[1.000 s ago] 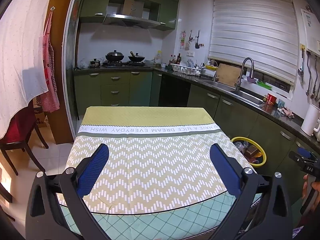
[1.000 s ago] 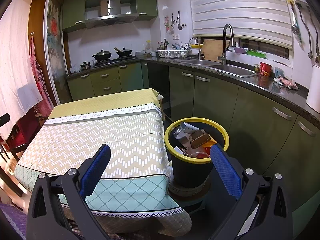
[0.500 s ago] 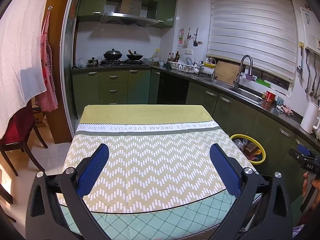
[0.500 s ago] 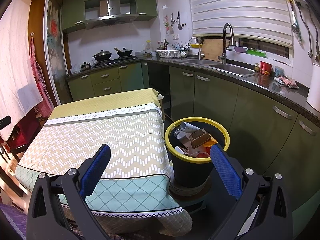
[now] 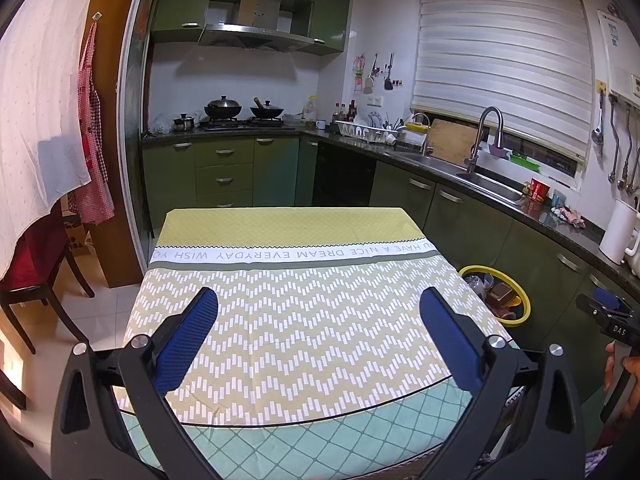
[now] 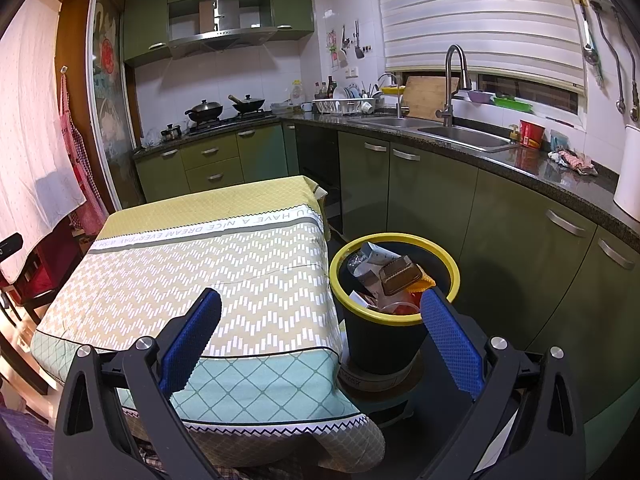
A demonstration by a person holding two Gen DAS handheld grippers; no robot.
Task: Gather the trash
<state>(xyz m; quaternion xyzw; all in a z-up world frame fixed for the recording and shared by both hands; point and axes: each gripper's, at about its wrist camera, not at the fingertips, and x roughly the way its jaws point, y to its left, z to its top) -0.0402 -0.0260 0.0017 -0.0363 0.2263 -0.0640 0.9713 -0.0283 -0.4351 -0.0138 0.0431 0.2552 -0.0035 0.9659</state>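
Yellow-rimmed black bin (image 6: 394,276), trash-heaped

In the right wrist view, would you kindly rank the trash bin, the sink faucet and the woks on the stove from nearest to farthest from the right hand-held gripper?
1. Trash bin: just ahead, on the floor to the right of the table.
2. Sink faucet: right counter, under the window.
3. Woks: far counter, left.

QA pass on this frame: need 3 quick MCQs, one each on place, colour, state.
1. Where is the trash bin?
A. on the table
B. on the floor between table and cabinets
C. in the sink

2. What colour is the bin's rim?
A. yellow
B. red
C. white

3. What state is the right gripper in?
A. shut on a wrapper
B. shut, empty
C. open, empty

Answers:
1 B, it stands on the floor beside the table edge.
2 A, a yellow ring tops the black body.
3 C, the blue pads sit wide apart, nothing between.
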